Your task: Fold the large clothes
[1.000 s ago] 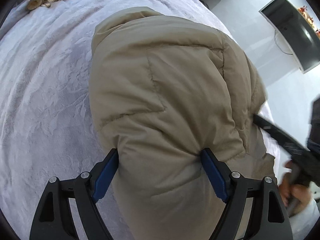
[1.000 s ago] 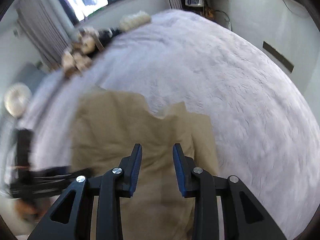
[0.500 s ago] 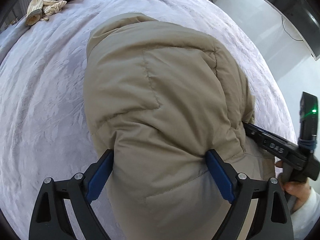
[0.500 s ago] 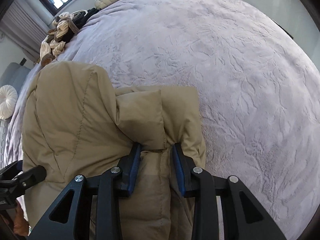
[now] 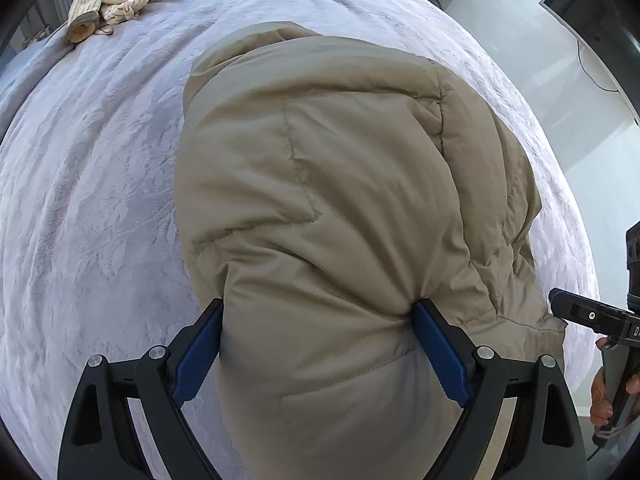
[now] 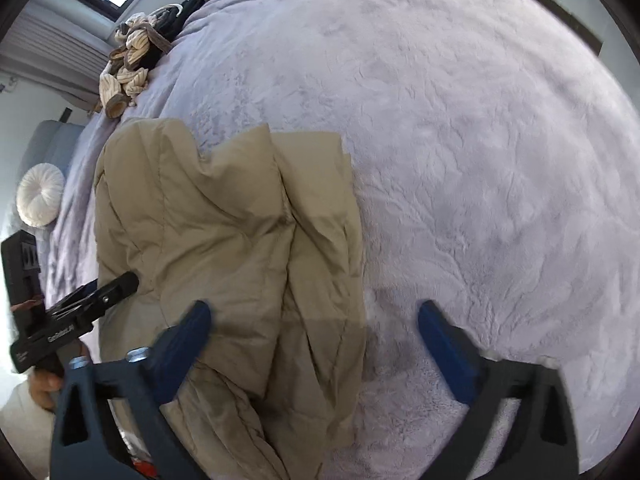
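1. Left gripper [image 5: 318,344] clamps a thick fold of the tan puffer jacket [image 5: 340,184], blue pads pressed into both sides.
2. Right gripper [image 6: 316,336] is opening, jaws wide over the jacket's edge, gripping nothing.
3. Jacket lies bunched on the lilac bedspread [image 6: 480,140].

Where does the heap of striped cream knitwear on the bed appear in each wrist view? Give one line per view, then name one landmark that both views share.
Left wrist view: the striped knitwear lies at the top left, beyond the tan padded jacket.
Right wrist view: it lies at the upper left, just past the jacket's far corner.
Shared landmark: the lilac bedspread.
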### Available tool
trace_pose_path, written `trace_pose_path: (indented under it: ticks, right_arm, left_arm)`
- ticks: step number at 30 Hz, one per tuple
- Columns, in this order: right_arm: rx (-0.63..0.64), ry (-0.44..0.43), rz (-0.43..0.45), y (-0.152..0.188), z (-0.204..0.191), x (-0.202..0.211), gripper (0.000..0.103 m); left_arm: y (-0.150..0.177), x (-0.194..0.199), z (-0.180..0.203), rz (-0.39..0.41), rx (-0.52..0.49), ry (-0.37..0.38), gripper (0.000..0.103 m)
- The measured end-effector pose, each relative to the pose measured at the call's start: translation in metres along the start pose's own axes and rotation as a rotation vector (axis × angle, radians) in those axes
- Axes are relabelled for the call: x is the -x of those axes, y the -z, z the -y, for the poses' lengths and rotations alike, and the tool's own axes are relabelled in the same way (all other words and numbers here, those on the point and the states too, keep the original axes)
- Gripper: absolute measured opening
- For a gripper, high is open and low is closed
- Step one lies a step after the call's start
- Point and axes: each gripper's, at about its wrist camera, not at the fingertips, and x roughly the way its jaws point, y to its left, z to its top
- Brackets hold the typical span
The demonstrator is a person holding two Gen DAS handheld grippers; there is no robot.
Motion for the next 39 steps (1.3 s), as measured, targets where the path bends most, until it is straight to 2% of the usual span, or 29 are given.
trace_pose_path:
  ticks: [3,8,19,21,24,26,27,31,33,35,36,39]
  right_arm:
    - [-0.01,-0.058,-0.043,-0.005,0.005,-0.009,0.103]
    - [-0.003,-0.056,-0.081,-0.015,0.007,-0.031,0.103]
    - [-0.084,-0.295,-0.184,-0.029,0.008,-0.091,0.103]
    - [-0.115,-0.343,-0.202,-0.03,0.013,-0.102,0.103]
    - [-0.109,-0.355,-0.202,-0.03,0.012,-0.106,0.103]
    - [-0.105,-0.356,-0.203,-0.029,0.011,-0.107,0.103]
    - [-0.105,-0.356,-0.204,-0.03,0.01,-0.108,0.103]
    - [-0.106,-0.356,-0.205,-0.03,0.011,-0.107,0.103]
    - [-0.106,-0.357,-0.205,-0.03,0.01,-0.108,0.103]
    - [-0.106,-0.36,-0.206,-0.031,0.01,-0.108,0.103]
    - [-0.106,-0.361,-0.206,-0.031,0.01,-0.107,0.103]
    - [-0.104,-0.366,-0.206,-0.027,0.016,-0.106,0.103]
  left_arm:
    - [0.0,0.0,-0.001,0.001,0.001,0.002,0.092]
    - [0.0,0.001,0.001,0.002,0.001,-0.004,0.092]
    - [0.0,0.001,-0.001,-0.01,0.006,0.0,0.092]
    - [-0.002,0.003,-0.005,-0.02,0.006,0.016,0.092]
    - [-0.002,0.014,-0.018,-0.008,0.01,0.055,0.092]
    - [-0.002,0.02,-0.029,0.009,0.026,0.067,0.098]
    - [-0.002,0.026,-0.039,0.028,0.044,0.089,0.102]
    - [0.001,0.032,-0.071,0.04,0.125,0.197,0.102]
    - [0.006,0.025,-0.089,0.007,0.182,0.297,0.102]
    - [0.012,0.014,-0.1,-0.03,0.227,0.357,0.102]
    - [0.015,0.004,-0.106,-0.062,0.255,0.418,0.102]
    - [0.019,-0.019,-0.112,-0.094,0.297,0.521,0.099]
